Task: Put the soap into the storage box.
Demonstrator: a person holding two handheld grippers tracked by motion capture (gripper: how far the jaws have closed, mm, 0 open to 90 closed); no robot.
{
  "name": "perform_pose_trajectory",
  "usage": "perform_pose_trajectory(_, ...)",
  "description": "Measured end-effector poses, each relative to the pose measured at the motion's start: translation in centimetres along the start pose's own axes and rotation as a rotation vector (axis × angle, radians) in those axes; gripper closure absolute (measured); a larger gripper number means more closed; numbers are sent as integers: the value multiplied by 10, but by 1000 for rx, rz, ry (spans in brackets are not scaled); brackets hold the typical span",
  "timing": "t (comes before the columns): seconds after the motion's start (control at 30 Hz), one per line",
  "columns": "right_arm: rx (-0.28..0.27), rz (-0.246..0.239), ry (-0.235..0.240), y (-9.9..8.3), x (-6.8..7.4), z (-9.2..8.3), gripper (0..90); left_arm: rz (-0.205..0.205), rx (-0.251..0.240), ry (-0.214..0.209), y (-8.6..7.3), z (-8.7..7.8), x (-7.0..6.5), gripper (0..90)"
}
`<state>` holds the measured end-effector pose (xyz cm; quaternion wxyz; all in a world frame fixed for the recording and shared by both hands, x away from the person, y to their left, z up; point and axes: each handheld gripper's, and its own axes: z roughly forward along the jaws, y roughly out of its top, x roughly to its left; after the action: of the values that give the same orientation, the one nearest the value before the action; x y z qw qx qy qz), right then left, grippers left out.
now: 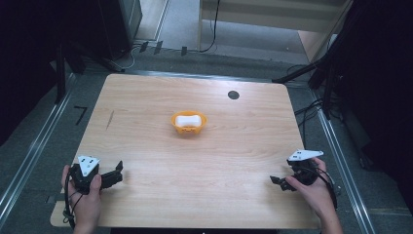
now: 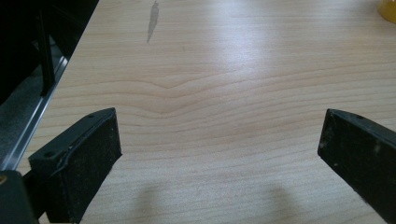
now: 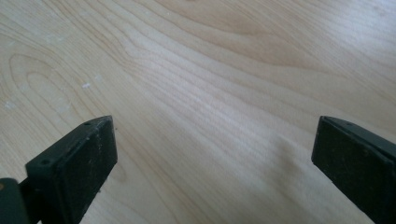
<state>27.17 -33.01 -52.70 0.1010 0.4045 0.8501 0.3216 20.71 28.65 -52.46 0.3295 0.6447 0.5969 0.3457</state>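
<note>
Both hands sit at the near edge of the desk (image 1: 195, 161), the person's forearms coming in from the bottom of the high view, and each holds a tool that has nothing in it. Going from the biggest thing down: the desk is a pale wood top with rounded corners, bare over most of its surface, with a small dark round mark (image 1: 233, 95) near its far right side and a thin dark streak (image 1: 110, 119) toward the far left.

Near the middle of the desk, well apart from both hands, stands an orange bowl (image 1: 189, 127) with a white block (image 1: 188, 120) lying inside it. Judged from this layout, the work with the bowl and its contents looks either finished or not begun; the pictures cannot say which. If a placing was the aim, the block already rests in the bowl and nothing visible remains to be moved.

As for the left tool (image 1: 113, 176), its jaws stand wide apart in the left gripper view, over bare wood, gripping and touching nothing; a sliver of the orange bowl (image 2: 387, 10) shows at the far top corner there. Over at the right tool (image 1: 281, 181), the jaws are likewise spread to their fullest in the right gripper view, with only wood grain between them. Neither tool is near the bowl.
</note>
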Motion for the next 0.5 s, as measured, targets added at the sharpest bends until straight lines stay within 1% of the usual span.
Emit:
perform_pose_trajectory(0.03,-2,9,-2,-2,0,-1,0,-1,-1,0,0,0,0,0)
perform_pose_trajectory(0.1,-23,17,0,-10,0,-3,0,-2,-2,1,0,0,0,0)
perform_pose_trajectory(0.17,-39,33,-18,-15,0,-6,0,-3,-1,2,0,0,0,0)
perform_pose_trajectory(0.3,-94,53,-27,-26,1,-12,0,-5,-1,2,0,0,0,0)
perform_pose_trajectory(0.33,-101,57,-23,-28,2,-13,0,-6,-2,1,0,0,0,0)
perform_pose_trajectory(0.4,-114,62,-39,-33,3,-16,0,-10,-7,0,0,0,1,0)
perform_pose_trajectory(0.47,-134,76,-27,-37,5,-18,0,-22,-5,0,0,0,2,0)
perform_pose_trajectory(0.5,-146,82,-28,-40,6,-19,0,-23,-4,-1,0,0,2,0)
